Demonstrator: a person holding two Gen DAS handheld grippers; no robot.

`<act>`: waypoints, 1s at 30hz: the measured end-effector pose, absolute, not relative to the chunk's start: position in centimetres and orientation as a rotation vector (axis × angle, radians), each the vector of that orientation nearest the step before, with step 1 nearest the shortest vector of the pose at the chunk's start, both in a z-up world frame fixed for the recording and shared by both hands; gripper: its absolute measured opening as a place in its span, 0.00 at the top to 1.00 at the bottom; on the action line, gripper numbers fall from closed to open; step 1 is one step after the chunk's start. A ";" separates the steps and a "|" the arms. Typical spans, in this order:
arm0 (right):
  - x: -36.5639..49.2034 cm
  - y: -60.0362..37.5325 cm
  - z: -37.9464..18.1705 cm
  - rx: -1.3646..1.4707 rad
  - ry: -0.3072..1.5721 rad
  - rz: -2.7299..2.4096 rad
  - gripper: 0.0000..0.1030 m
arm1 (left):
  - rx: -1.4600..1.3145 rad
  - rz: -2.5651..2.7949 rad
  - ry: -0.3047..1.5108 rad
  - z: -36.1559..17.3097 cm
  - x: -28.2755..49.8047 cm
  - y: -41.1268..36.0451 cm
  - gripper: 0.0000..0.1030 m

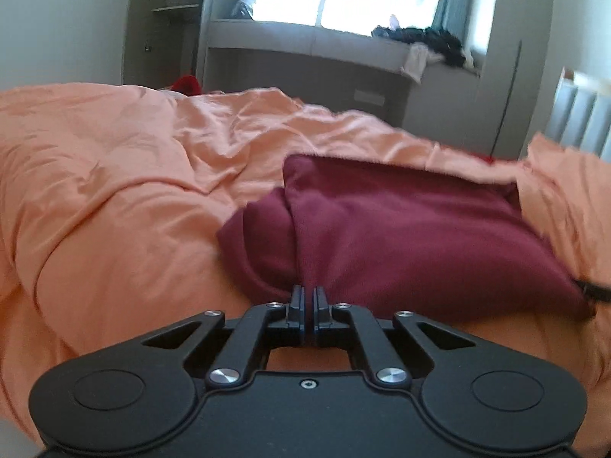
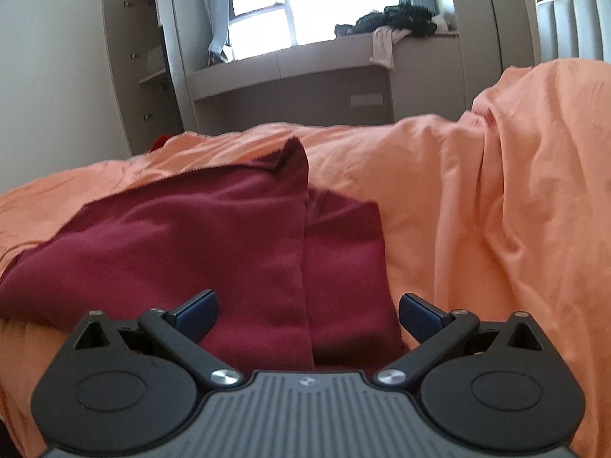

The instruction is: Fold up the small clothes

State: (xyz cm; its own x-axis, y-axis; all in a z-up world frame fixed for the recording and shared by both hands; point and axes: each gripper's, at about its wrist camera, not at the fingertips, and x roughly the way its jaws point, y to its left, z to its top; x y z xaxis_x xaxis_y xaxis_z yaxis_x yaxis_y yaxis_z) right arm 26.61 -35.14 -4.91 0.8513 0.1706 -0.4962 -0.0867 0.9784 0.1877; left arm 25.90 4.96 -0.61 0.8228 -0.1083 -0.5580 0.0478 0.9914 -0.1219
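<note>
A dark red garment (image 1: 401, 236) lies partly folded on the orange bed cover (image 1: 114, 191), one layer lapped over another along a lengthwise crease. My left gripper (image 1: 308, 292) is shut on the garment's near edge, where the crease runs into the tips. In the right wrist view the same garment (image 2: 191, 236) spreads to the left, with a folded flap standing up at its far corner. My right gripper (image 2: 308, 303) is open, low over the garment's near edge. The cloth lies between its blue pads (image 2: 198, 311) without being pinched.
The rumpled orange cover (image 2: 477, 210) rises in a hump to the right. Beyond the bed stand a window bench (image 2: 305, 65) with a pile of dark clothes (image 2: 397, 19), an open shelf unit (image 2: 141, 61) at the left and a grey padded headboard (image 2: 573, 26).
</note>
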 end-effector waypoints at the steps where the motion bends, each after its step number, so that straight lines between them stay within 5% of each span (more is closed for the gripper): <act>1: 26.5 -35.2 -5.0 0.167 0.540 0.139 0.00 | -0.094 -0.088 0.604 -0.9 25.8 4.9 0.97; 16: 24.1 -31.8 -2.8 0.032 0.308 0.153 0.00 | -0.233 0.055 0.510 0.0 29.1 10.1 0.72; 18: 24.2 -31.0 -2.9 0.023 0.310 0.176 0.00 | -0.253 0.054 0.534 -0.3 30.4 10.6 0.72; 21: 24.4 -30.1 -3.5 -0.008 0.331 0.192 0.00 | -0.315 0.016 0.581 -0.9 32.2 11.3 0.95; 30: 24.4 -29.9 -4.0 -0.008 0.342 0.195 0.00 | -0.808 -0.130 0.436 -1.4 29.5 15.8 0.98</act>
State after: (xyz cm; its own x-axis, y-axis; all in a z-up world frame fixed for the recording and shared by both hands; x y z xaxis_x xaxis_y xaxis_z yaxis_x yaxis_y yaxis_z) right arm 24.43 -29.91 -3.96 0.9236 0.1887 -0.3338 -0.1915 0.9812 0.0248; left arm 29.47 15.75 -1.36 0.9036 -0.2764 -0.3273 -0.0516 0.6881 -0.7237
